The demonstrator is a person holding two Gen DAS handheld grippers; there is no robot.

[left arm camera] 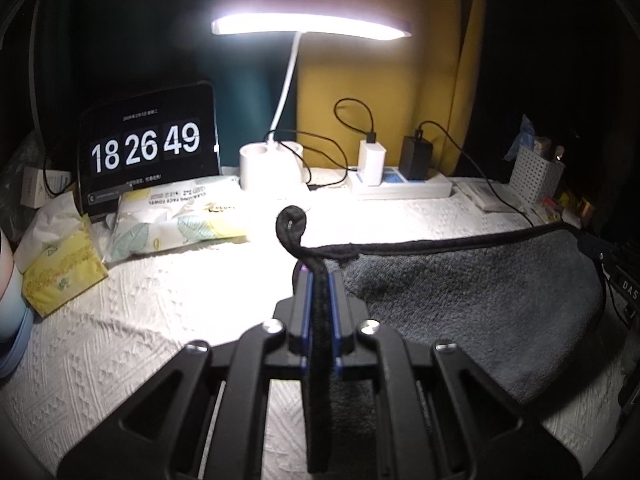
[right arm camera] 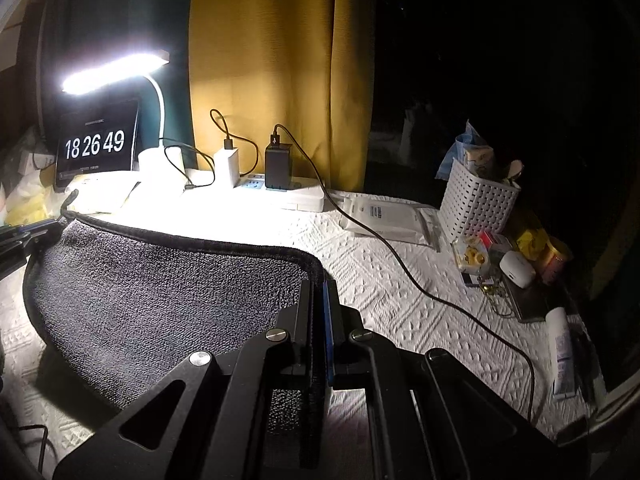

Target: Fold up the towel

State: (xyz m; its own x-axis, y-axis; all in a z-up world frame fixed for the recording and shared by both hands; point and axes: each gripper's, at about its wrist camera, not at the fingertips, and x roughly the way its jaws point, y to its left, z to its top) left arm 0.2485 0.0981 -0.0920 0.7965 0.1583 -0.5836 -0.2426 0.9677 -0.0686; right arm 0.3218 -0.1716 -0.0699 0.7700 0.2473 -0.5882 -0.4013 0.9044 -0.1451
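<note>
Over the lamplit white cloth [left arm camera: 140,320], you're pinching the towel [left arm camera: 480,288] hem in both grippers, left gripper [left arm camera: 320,280] and right gripper [right arm camera: 318,292] clamping corners, stretching it toward twelve o'clock for folding.

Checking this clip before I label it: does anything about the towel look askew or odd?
Only slightly: the towel sags between the left gripper and right gripper, and its black hanging loop curls up past the left one. No damage visible.

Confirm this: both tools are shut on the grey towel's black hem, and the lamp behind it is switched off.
Not quite. The lamp is switched on, glaring bright in both wrist views. The rest holds: the left tool and the right tool are each shut on the black hem of the grey towel.
</note>
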